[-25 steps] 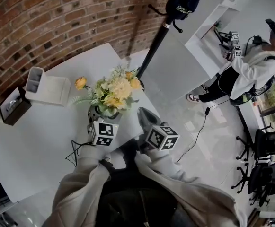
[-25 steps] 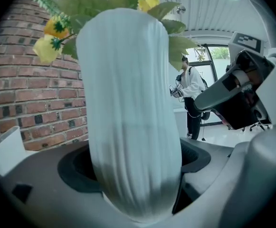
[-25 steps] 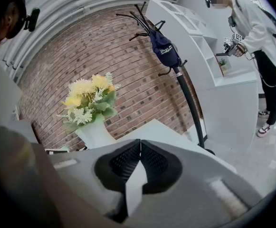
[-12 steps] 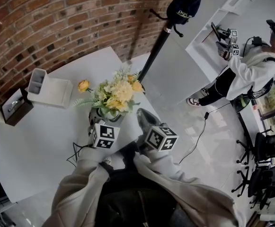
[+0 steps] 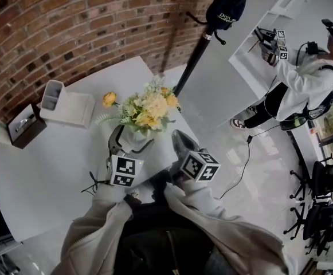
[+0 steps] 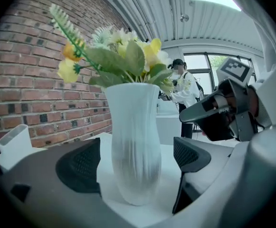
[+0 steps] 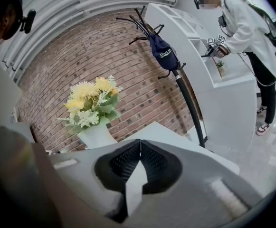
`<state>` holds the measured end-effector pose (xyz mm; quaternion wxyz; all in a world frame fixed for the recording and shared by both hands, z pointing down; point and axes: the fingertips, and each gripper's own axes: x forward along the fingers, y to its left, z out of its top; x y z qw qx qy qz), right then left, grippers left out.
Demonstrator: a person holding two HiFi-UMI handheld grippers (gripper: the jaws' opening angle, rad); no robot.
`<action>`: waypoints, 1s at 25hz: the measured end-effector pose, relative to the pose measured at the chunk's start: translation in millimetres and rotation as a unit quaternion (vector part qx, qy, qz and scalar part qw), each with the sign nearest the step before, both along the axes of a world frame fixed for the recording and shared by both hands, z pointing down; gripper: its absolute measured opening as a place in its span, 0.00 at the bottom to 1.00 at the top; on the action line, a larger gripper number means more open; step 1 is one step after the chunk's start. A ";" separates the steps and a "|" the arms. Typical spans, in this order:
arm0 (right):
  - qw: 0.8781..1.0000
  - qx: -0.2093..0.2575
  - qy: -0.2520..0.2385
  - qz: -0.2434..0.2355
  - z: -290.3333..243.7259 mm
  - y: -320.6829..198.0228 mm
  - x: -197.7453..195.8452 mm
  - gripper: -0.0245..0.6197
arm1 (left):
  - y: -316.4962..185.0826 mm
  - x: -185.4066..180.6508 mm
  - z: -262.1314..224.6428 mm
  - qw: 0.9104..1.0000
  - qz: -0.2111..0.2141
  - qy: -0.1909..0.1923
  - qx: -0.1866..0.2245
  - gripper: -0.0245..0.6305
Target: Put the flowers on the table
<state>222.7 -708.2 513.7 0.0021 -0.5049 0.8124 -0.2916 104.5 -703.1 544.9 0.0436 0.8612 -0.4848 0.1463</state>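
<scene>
- My right gripper (image 7: 138, 151) hung nearest to me, over the near edge of the worktop (image 5: 40, 176). Its fingers were pressed together on nothing. I judged it was held back there so that it would not knock anything.
- My left gripper (image 5: 130, 144) reached a little further in, with its fingers (image 6: 80, 165) spread wide.
- The white vase (image 6: 130, 146) stood upright between them, its foot down on the worktop and a gap showing on each side. None of its weight was on me.
- From that I judged the placing as good as finished. What remained was to draw the left gripper straight back, because a sideways swing could catch the narrow foot and tip the vase.
- The flowers (image 5: 146, 107), yellow and cream with green leaves, spread above the vase's mouth. That made it top-heavy, which was one more reason to back away gently.
- Further in on the worktop, well apart from the vase, sat a white box (image 5: 69, 105) and a dark box (image 5: 23, 126).
- Beyond the worktop ran the brick wall (image 5: 69, 22), and a black coat stand (image 5: 192, 62) rose near the corner.
- Farthest off, another person (image 5: 304, 85) was working at a white shelf.
</scene>
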 end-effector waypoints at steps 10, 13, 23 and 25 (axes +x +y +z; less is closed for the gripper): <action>1.000 -0.005 -0.014 0.012 7.6 39.1 -21.2 0.04 | 49.7 -33.6 -9.0 0.999 -0.001 0.018 -0.051 0.61; 1.000 -0.011 -0.019 0.009 13.5 52.5 -34.1 0.04 | 60.8 -46.3 -14.0 0.999 -0.012 0.019 -0.045 0.46; 0.998 -0.012 -0.019 -0.060 19.7 90.3 -95.9 0.04 | 87.9 -69.0 -10.5 0.996 -0.031 0.049 -0.066 0.04; 0.997 -0.007 -0.014 -0.081 19.1 96.4 -108.9 0.04 | 91.7 -69.1 -6.9 0.994 -0.028 0.059 -0.085 0.04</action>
